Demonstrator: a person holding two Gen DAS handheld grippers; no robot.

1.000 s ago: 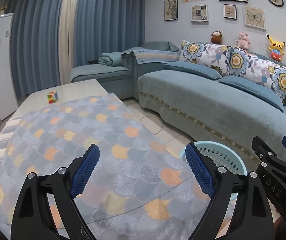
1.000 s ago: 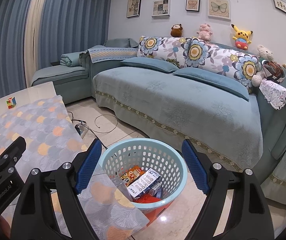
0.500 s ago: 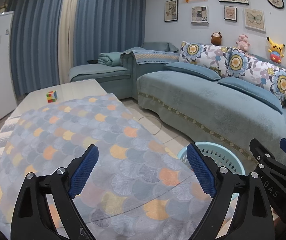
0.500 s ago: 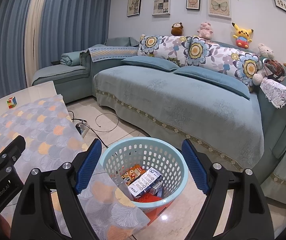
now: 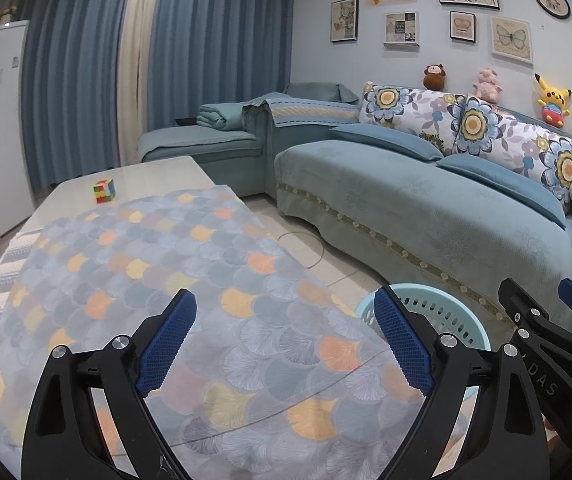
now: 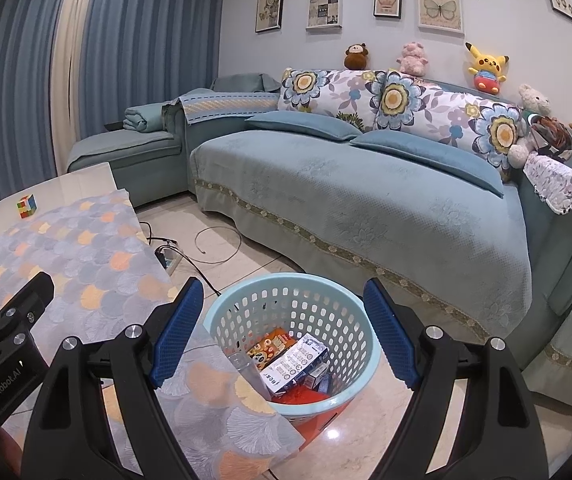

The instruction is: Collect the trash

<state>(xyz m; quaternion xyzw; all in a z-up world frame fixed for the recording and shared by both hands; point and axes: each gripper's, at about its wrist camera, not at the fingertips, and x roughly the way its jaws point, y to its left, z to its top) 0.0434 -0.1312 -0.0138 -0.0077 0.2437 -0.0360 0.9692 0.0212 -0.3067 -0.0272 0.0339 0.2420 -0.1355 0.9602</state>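
Evidently collection is near complete: my left gripper [image 5: 284, 344] and right gripper [image 6: 284, 328] hang released, grasping nothing. Discarded cardboard boxes [image 6: 294, 364] lie inside the pale-blue perforated plastic basket [image 6: 349, 292]; no trash shows on the scale-patterned cloth-covered surface [image 5: 158, 264].

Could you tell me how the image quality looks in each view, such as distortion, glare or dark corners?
Left wrist view: strong fisheye bending of the curtains, black vignetted corners, left tool sharp. Right wrist view: same curvature, a small glare spot on the floor tile beside the basket, right tool sharp.
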